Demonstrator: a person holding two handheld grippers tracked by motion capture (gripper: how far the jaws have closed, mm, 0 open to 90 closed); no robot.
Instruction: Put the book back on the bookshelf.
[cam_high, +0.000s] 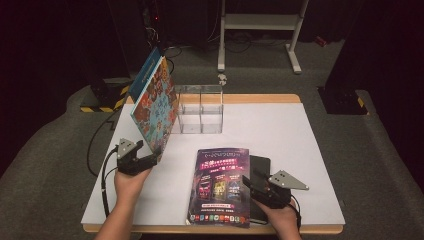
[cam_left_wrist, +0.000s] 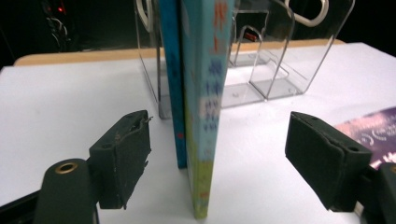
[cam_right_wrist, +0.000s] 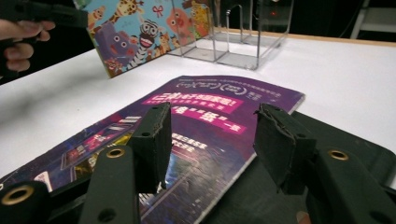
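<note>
**White desk, 2 books between open pads**

White desk (cam_high: 280, 125) carries a clear rack (cam_high: 200, 107). 2 picture books (cam_left_wrist: 198, 93) stand on edge beside it, between the left hand-held gripper's (cam_left_wrist: 217, 161) wide jaws, untouched. Right hand-held gripper (cam_right_wrist: 212, 140) hovers half-open over a purple magazine (cam_right_wrist: 196, 121).

picture book (cam_high: 156, 102): glossy card | magazine (cam_high: 221, 185): glossy paper | organizer (cam_high: 200, 109): clear plastic | table (cam_high: 280, 130): matt white
</note>
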